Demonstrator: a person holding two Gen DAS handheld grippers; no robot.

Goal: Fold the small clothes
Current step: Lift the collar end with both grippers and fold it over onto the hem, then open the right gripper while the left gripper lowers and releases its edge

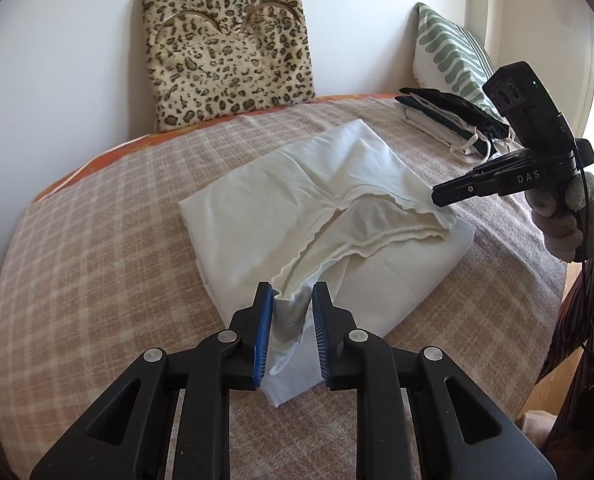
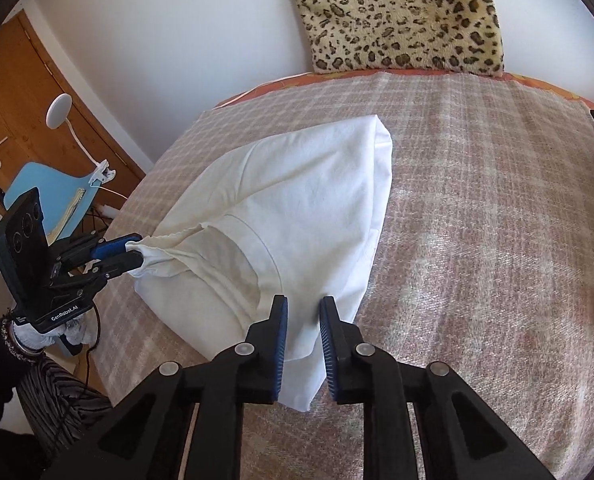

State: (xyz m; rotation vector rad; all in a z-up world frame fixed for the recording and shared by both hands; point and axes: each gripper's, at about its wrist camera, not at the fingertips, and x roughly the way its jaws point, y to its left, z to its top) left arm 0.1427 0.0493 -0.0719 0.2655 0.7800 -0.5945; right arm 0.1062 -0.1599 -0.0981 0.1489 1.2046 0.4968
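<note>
item: white garment (image 1: 297,184) on checked blanket (image 1: 97,240). your left gripper (image 1: 293,320) clamps its bunched corner; your right gripper (image 2: 303,336) pinches the opposite edge.

— Left gripper (image 1: 293,300) tilted down there, jaws narrow, pinching the cloth (image 1: 297,184) at its tips.
— Right gripper (image 2: 304,312) pointed steeper, jaws nearly together, cloth caught between them too.
— White gloves wrapped both handles: right hand (image 1: 561,216), left hand (image 2: 57,332), with bracelets at that wrist.
</note>
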